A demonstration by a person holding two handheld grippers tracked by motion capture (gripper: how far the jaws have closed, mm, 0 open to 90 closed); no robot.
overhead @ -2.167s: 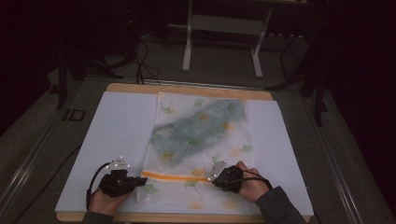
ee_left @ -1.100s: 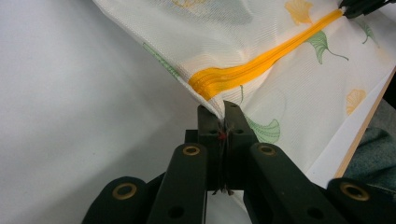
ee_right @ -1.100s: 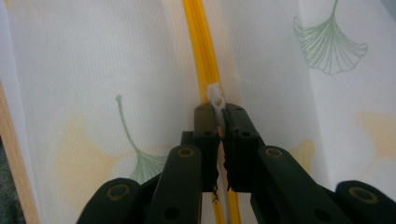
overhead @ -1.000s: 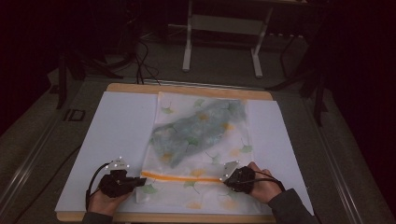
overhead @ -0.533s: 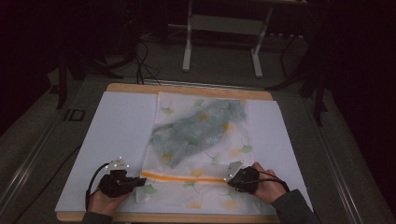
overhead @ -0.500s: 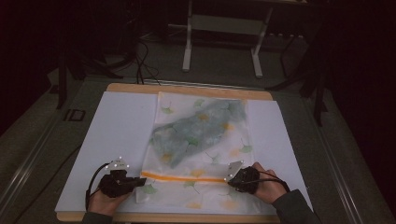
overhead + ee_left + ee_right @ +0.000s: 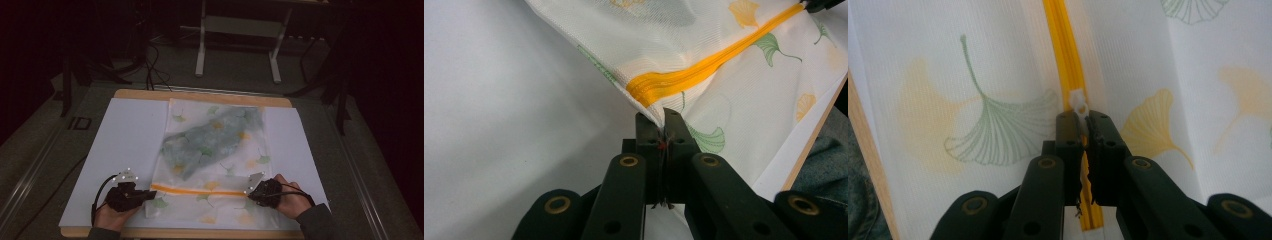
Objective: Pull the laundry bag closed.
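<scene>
1. Mesh laundry bag (image 7: 215, 150): flat on the white sheet (image 7: 125, 145) covering the wooden table (image 7: 200, 95), long axis running away from the person, near end between the two grippers.
2. Fabric of the bag: white, fine-woven, semi-transparent, printed with ginkgo leaves in green and yellow-orange; weave lines plainly visible in both gripper views.
3. Contents: a grey-green garment (image 7: 210, 140), seen dimly through the mesh, lying slantwise across the far and middle part of the bag.
4. Orange zipper (image 7: 200, 190): a bright band crossing the bag's near part from side to side, straight and taut between the grippers; shown in the left gripper view (image 7: 704, 70) as ribbed tape ending in a bunched corner.
5. Left gripper (image 7: 145, 195): at the zipper's left end, jaws pressed together on the bag's corner fabric just below the orange tape end (image 7: 663, 131), cloth lifted slightly and creased there.
6. Right gripper (image 7: 252, 192): at the zipper's right part, jaws clamped on the white zipper pull (image 7: 1079, 106), with the orange tape running straight ahead from the tips (image 7: 1063, 45).
7. Near edge of the bag: close to the table's wooden front edge, visible beside the sheet in the left gripper view (image 7: 814, 135).
</scene>
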